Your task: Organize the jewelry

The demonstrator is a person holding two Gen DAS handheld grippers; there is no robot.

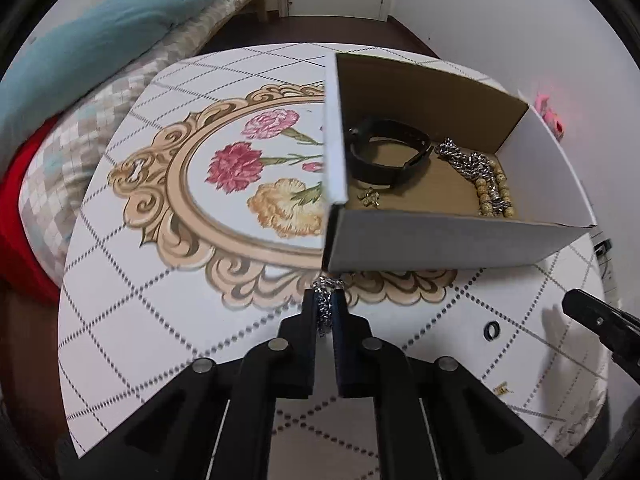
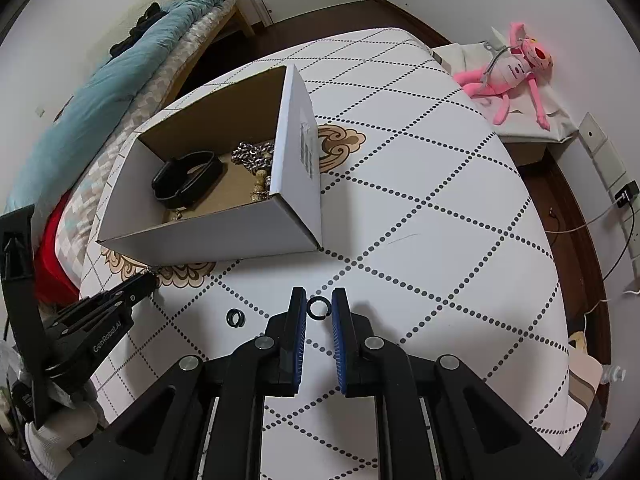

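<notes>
My left gripper (image 1: 327,300) is shut on a silver chain (image 1: 325,309), just in front of the near wall of the white cardboard box (image 1: 440,240). The box (image 2: 208,236) holds a black band (image 1: 384,156), a silver chain (image 1: 464,162), a beaded bracelet (image 1: 494,192) and a small gold piece (image 1: 370,197). My right gripper (image 2: 319,306) is nearly shut around a black ring (image 2: 319,307) on the table, fingers at both its sides. A second black ring (image 2: 235,317) lies to its left, also in the left wrist view (image 1: 491,331). A small gold earring (image 1: 502,389) lies on the table.
The table has a white diamond-dotted cloth (image 2: 420,220) with a floral medallion (image 1: 240,184). A bed with teal blanket (image 1: 100,48) is on the left. A pink plush toy (image 2: 516,68) sits on a side stand at the right. Cables and wall outlets (image 2: 624,196) are far right.
</notes>
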